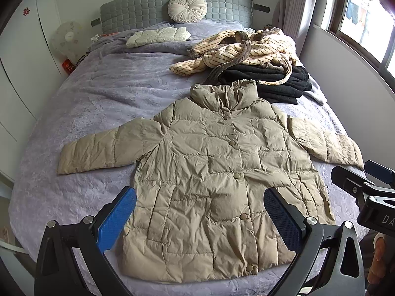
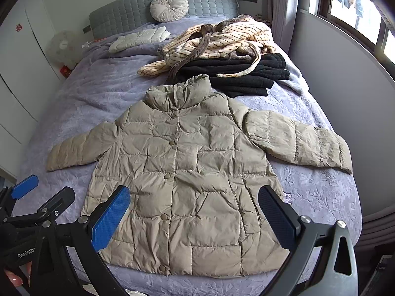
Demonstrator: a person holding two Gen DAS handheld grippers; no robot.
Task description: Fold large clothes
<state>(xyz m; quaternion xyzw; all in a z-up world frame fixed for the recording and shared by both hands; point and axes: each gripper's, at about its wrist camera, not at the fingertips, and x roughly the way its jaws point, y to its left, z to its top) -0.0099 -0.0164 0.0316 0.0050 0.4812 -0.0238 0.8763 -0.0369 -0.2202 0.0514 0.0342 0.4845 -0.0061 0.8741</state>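
A beige quilted puffer jacket (image 1: 209,172) (image 2: 187,180) lies flat and buttoned on the bed, collar toward the headboard, both sleeves spread outward. My left gripper (image 1: 200,219) hovers open above the jacket's hem, blue pads wide apart, holding nothing. My right gripper (image 2: 195,219) is also open over the lower part of the jacket, empty. In the left wrist view the right gripper (image 1: 370,190) appears at the right edge; in the right wrist view the left gripper (image 2: 27,194) shows at the lower left.
A lilac bedspread (image 1: 98,93) covers the bed. Behind the jacket lie a striped cream robe (image 1: 246,46) on folded black garments (image 1: 271,81), a folded white jacket (image 1: 158,37) and a round cushion (image 1: 187,8). A fan (image 1: 68,37) stands left; a wall and window stand right.
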